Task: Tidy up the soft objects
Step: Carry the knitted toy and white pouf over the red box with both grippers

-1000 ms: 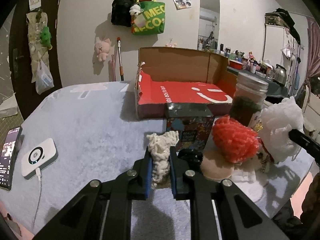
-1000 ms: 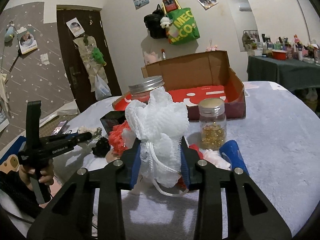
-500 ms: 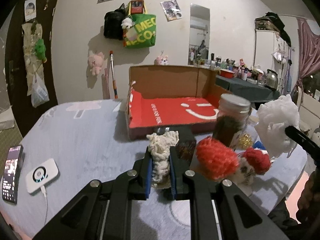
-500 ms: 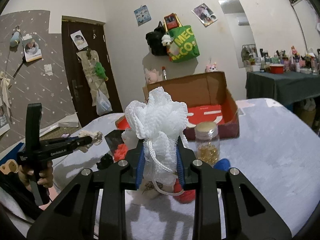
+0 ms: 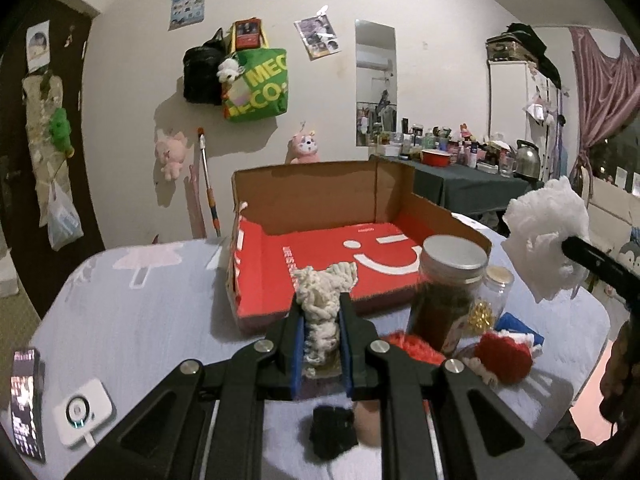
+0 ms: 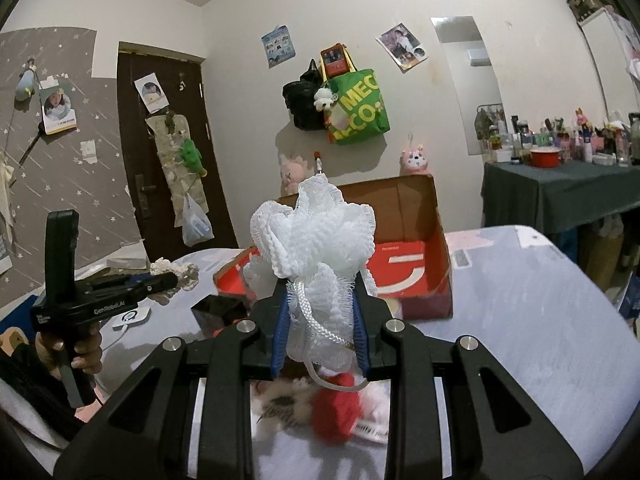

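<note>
My left gripper [image 5: 321, 330] is shut on a cream knitted piece [image 5: 322, 300], held up in the air in front of the open cardboard box with a red inside [image 5: 332, 248]. My right gripper [image 6: 320, 322] is shut on a white mesh bath pouf [image 6: 316, 240], also lifted above the table; that pouf [image 5: 546, 224] shows at the right edge of the left wrist view. In the right wrist view the left gripper [image 6: 176, 276] appears at the left with the cream piece [image 6: 174, 270]. Red yarn toys [image 5: 502, 358] and a black soft item [image 5: 332, 432] lie on the table below.
A dark jar with a metal lid [image 5: 444, 292] and a small jar of gold bits [image 5: 490, 300] stand right of the box front. A phone [image 5: 26, 404] and a white charger device [image 5: 82, 412] lie at the table's left. A cluttered side table [image 6: 560, 192] stands at the back right.
Both grippers have risen with their loads, so the table items sit lower in view. The box now looks closer and more of its red inside shows.
</note>
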